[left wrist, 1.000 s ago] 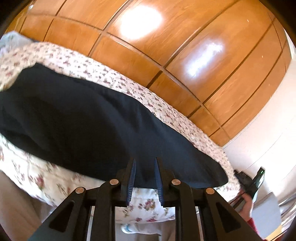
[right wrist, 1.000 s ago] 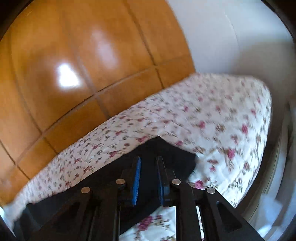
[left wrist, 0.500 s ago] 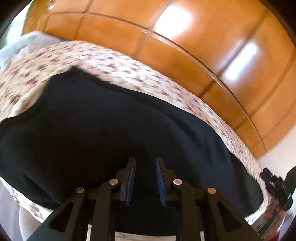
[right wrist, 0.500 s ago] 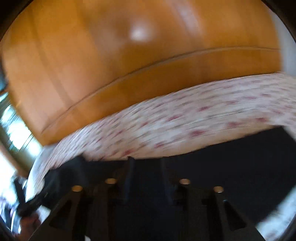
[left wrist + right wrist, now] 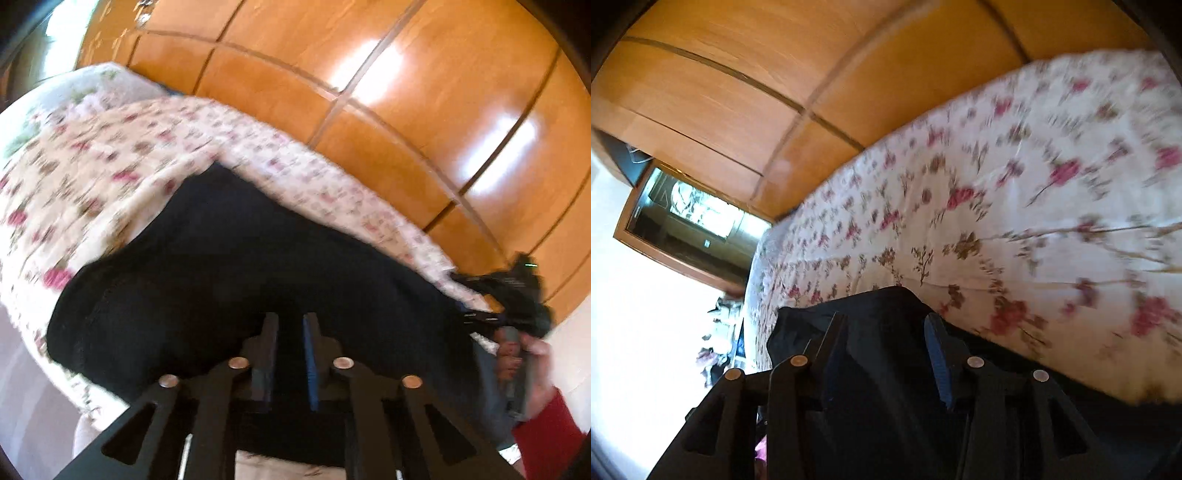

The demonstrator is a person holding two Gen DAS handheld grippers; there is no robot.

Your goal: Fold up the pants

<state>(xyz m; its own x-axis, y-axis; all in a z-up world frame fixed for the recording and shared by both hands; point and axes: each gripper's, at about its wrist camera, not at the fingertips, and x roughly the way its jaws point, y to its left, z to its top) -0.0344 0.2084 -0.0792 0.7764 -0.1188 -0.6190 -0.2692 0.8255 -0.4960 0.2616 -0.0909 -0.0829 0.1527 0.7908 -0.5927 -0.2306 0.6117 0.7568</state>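
The dark pants (image 5: 240, 280) sprawl limp and light on the floral bed (image 5: 92, 177) at lower centre, so my left gripper (image 5: 290, 360), jaws narrowing over the cloth, and my half-spread right gripper (image 5: 886, 354) should take edges.

The pants (image 5: 229, 280) are of matt black cloth. The bed (image 5: 1015, 221) is covered in soft floral-printed fabric. The wardrobe (image 5: 369, 74) is of glossy, smooth wood.
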